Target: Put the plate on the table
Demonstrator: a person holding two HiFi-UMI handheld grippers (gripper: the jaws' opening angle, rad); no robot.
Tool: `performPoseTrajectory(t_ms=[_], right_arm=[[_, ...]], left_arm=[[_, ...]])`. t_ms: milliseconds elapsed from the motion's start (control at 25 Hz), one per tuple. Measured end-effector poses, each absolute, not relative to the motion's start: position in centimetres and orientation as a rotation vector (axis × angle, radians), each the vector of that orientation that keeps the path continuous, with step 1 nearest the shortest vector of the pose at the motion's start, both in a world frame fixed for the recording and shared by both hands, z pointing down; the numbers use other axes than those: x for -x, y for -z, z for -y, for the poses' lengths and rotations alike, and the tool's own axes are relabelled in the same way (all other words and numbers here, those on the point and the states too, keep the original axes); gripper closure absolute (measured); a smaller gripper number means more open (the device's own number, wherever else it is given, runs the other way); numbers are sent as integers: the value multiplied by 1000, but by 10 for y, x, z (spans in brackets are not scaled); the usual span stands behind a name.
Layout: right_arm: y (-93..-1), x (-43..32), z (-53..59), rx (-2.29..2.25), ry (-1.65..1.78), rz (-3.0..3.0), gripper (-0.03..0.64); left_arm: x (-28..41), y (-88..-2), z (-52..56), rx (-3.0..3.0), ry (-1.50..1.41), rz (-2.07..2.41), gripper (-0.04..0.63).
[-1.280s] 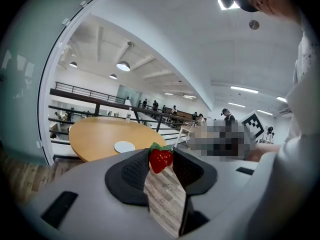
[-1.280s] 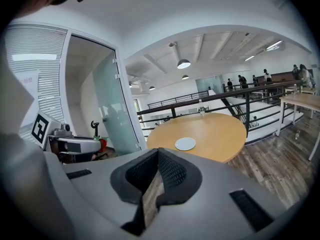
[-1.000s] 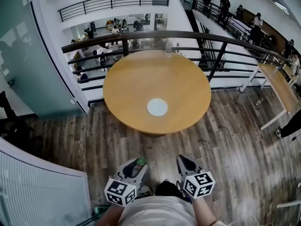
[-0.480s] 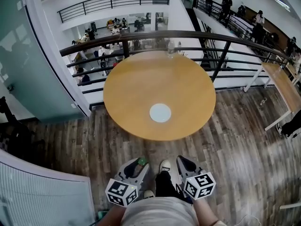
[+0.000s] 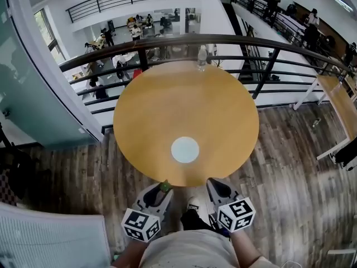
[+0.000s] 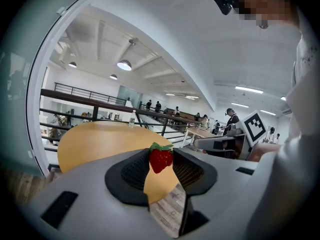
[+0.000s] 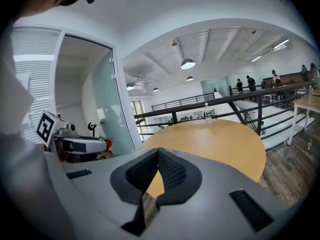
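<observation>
A small white plate (image 5: 184, 149) lies flat on the round wooden table (image 5: 184, 94), near its front edge. My left gripper (image 5: 162, 189) hovers just short of that edge, shut on a red strawberry (image 6: 161, 158) with a green top (image 5: 165, 186). My right gripper (image 5: 214, 186) is beside it at the same height, its jaws shut tip to tip with nothing between them (image 7: 157, 152). Neither gripper touches the plate. In both gripper views the table top (image 7: 215, 139) stretches ahead; the plate is hidden there.
A clear water bottle (image 5: 202, 57) stands at the table's far edge against a dark railing (image 5: 167, 41) over an atrium. A second wooden table (image 5: 341, 102) is at the right. The person's shoe (image 5: 193, 204) stands on plank floor (image 5: 290, 177) between the grippers.
The person has walked up to the table: table and plate have come nearer in the head view, and both grippers now reach its front edge. The jaws hold as before.
</observation>
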State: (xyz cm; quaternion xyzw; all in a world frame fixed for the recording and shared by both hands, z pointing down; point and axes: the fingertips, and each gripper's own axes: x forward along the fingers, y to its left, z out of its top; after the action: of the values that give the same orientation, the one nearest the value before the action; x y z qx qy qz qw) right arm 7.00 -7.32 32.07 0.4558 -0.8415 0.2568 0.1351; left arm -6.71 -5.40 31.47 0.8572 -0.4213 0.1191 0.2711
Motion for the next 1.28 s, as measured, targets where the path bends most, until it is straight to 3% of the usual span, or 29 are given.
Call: performPoseTrajectory(t_ms=[280, 800, 1280], right_arm=[[-353, -103, 160, -1259, -753, 2451, 597], [-392, -131, 210, -1223, -781, 2467, 597], [-444, -90, 70, -1374, -715, 2453, 597]], left_arm=[[35, -343, 144, -2302, -332, 1158, 436], [4, -378, 192, -2292, -381, 1178, 436], [46, -438, 70, -2406, -394, 1101, 436]])
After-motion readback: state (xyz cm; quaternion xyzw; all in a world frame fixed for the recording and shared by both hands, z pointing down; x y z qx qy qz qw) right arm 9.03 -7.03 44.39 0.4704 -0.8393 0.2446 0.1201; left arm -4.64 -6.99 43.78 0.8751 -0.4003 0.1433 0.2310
